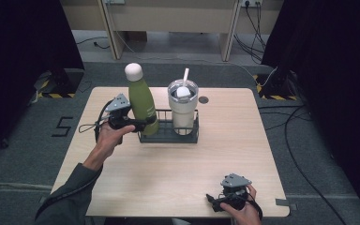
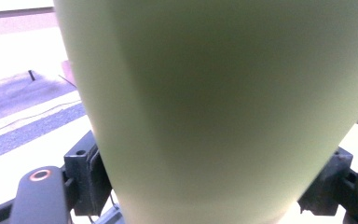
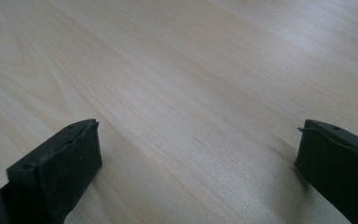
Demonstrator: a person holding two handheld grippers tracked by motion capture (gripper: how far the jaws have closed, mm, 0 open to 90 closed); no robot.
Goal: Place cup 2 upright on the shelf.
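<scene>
Gripping the green bottle (image 1: 142, 101) low on its body, the left hand-held gripper (image 1: 146, 123) has a jaw on either side of it. The bottle stands tilted slightly left in the left end of the black wire rack (image 1: 168, 136), far-centre on the table (image 1: 168, 183), just beside a white tumbler (image 1: 183, 108) with a straw. The right hand-held gripper (image 1: 212, 200) rests at the table's near right edge, jaws wide and empty.
</scene>
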